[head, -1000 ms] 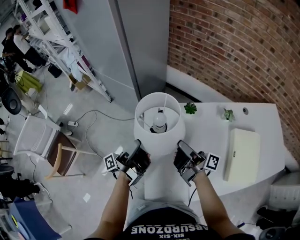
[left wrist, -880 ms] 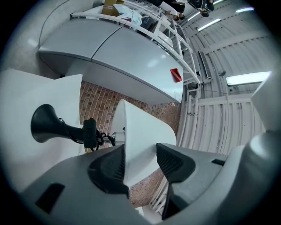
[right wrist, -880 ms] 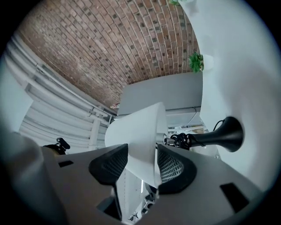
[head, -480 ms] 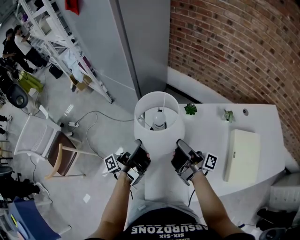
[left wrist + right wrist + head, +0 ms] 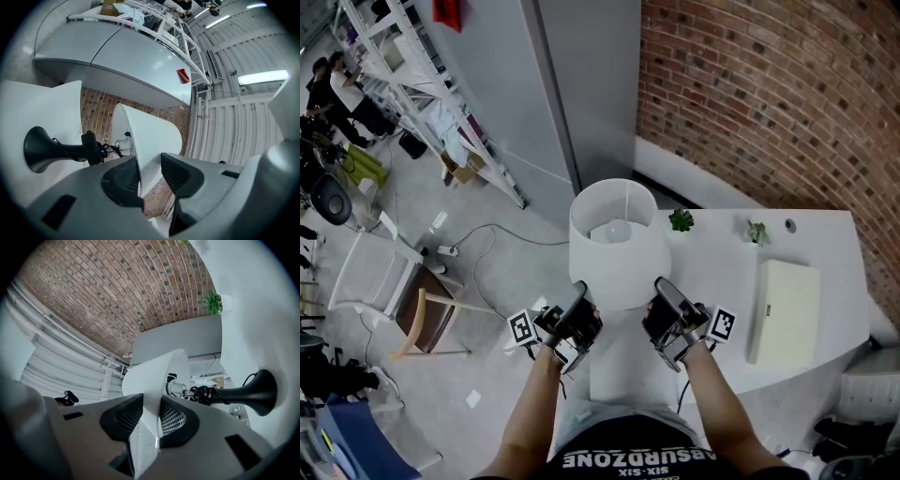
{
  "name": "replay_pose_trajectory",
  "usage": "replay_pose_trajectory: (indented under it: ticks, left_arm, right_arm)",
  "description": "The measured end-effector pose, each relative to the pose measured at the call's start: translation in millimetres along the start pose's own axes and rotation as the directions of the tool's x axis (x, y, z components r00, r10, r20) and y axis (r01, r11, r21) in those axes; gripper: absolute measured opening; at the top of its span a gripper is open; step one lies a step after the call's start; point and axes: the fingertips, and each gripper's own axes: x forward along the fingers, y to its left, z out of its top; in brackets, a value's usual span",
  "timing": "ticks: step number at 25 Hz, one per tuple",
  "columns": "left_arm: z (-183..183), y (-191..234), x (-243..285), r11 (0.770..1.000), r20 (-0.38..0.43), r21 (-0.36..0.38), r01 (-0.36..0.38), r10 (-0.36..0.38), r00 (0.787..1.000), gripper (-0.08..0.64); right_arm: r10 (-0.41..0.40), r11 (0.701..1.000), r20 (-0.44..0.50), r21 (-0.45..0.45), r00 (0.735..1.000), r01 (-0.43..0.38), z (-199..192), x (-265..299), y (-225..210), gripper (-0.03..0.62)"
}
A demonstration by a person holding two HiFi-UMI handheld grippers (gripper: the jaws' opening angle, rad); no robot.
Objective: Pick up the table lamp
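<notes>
Lamps: 1. Table lamp (image 5: 617, 246) sitting ctr frame in head view, over near-left part of white table (image 5: 712, 272); white drum shade (image 5: 150, 136) facing up, bulb showing inside.
Lamp base: 1, black, flared (image 5: 260, 392), showing in both gripper views w/ cord bundled on stem; touching table or not, can't tell.
Grippers: 2, both reaching up to shade's lower rim, 1 per side.
Left gripper (image 5: 578, 292): at shade's lower left; jaws just been closing, now narrow, pinching shade wall betw. the 2 pads (image 5: 123, 180).
Right gripper (image 5: 661, 289): at shade's lower right; jaws just been closing too, now narrow, clamping shade wall betw. both pads (image 5: 176, 418).
Plants: 2 small green ones (image 5: 680, 218) (image 5: 757, 229), sitting along table's far edge, right of lamp.
Boxes: 1 flat cream box (image 5: 784, 309), lying right side of table, well apart from lamp.
Chairs: 1 (image 5: 403, 291), standing on floor at left edge.
Wall: brick (image 5: 769, 94), filling upper right.
</notes>
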Motion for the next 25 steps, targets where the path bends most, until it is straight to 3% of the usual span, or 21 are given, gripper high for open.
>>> replay_pose_trajectory:
  ticks: [13,25]
  left_arm:
    - [-13.6,-5.0,2.6,0.998,-0.072,0.057,-0.040,0.044,0.996,0.095]
    - [-22.2,-5.8,0.3,0.997,-0.078,0.068,-0.049,0.054,0.995,0.064]
  right_arm:
    - [0.004,1.000,0.000,-0.007,1.000,-0.004,-3.6,-3.8,11.3,0.059]
    - [-0.018,1.000,-0.015,-0.014,1.000,0.018,-10.5,-11.1,15.7,0.040]
